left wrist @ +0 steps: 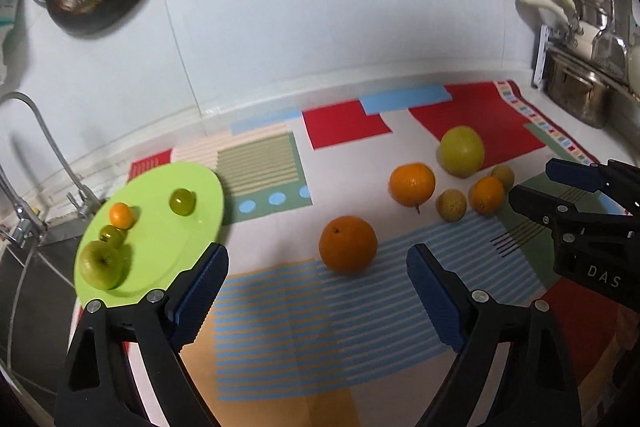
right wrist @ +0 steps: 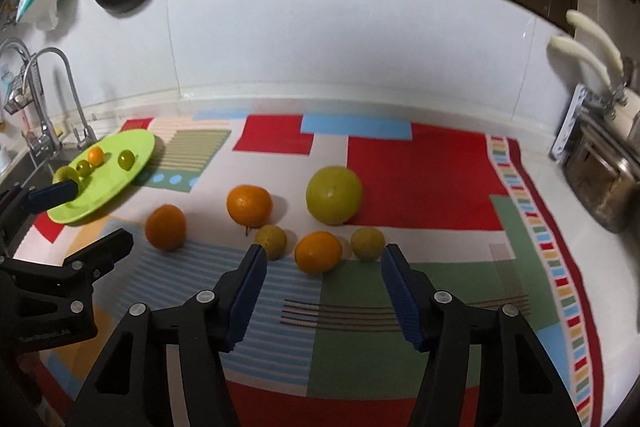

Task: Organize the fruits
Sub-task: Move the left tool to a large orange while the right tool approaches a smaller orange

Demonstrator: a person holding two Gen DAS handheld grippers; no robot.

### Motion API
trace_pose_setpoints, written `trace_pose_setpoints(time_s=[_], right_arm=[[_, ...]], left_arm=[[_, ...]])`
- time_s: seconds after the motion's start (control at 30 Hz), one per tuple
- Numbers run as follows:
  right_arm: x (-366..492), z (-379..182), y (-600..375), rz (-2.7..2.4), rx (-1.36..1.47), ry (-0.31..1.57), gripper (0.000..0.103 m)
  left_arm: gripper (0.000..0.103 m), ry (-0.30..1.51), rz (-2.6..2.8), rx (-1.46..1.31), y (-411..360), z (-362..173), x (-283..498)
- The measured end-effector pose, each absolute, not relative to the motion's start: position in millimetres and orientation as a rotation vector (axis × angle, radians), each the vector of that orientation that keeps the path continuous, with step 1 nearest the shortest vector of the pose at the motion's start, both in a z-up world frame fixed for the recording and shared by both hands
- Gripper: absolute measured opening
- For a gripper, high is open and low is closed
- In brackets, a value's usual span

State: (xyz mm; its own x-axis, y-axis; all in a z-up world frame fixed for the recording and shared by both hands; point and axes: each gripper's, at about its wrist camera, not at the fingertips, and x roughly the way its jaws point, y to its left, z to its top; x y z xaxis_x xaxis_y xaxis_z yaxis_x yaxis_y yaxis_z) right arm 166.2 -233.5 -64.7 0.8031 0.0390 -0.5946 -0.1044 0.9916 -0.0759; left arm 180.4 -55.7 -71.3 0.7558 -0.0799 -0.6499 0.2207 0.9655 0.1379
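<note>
Left wrist view: patterned cloth (left wrist: 280, 307), flat weave, stripes and colour blocks. Round glossy green plate (left wrist: 200, 195) at far left carries a green apple (left wrist: 100, 264), two small green fruits and a small orange one. Smooth large orange (left wrist: 347, 245) lies just beyond the left gripper (left wrist: 318, 267), whose ribbed blue pads stand wide apart, holding nothing. White letters "DAS" show on the other gripper's body at right. Right wrist view: right gripper (right wrist: 322, 267) jaws part-open, empty; a small orange (right wrist: 318, 252) sits just beyond the tips, between two dull yellowish round fruits. Large yellow-green fruit (right wrist: 334, 194) farther back.
</note>
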Motion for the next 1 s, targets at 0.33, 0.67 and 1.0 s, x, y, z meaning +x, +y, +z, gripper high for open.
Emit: trace_pose_setpoints(time_s=[0.33,0.67,1.0], right_arm=[[193.9,-89.7,-236.3,0.108,-0.087,0.718,0.050],[207.0,-99.7,-235.3,0.122,-0.085,0.753,0.046],[211.8,-102.1,-234.7,0.132,-0.074,0.770,0.037]], left_arm=[[0.082,0.761,-0.201,0.212,-63.4,-94.3,204.7],[0.061,0.823,-0.255,0.160,-67.4,-105.7,223.4],[0.041,0.852,-0.273,0.128,-67.2,-109.1,228.5]])
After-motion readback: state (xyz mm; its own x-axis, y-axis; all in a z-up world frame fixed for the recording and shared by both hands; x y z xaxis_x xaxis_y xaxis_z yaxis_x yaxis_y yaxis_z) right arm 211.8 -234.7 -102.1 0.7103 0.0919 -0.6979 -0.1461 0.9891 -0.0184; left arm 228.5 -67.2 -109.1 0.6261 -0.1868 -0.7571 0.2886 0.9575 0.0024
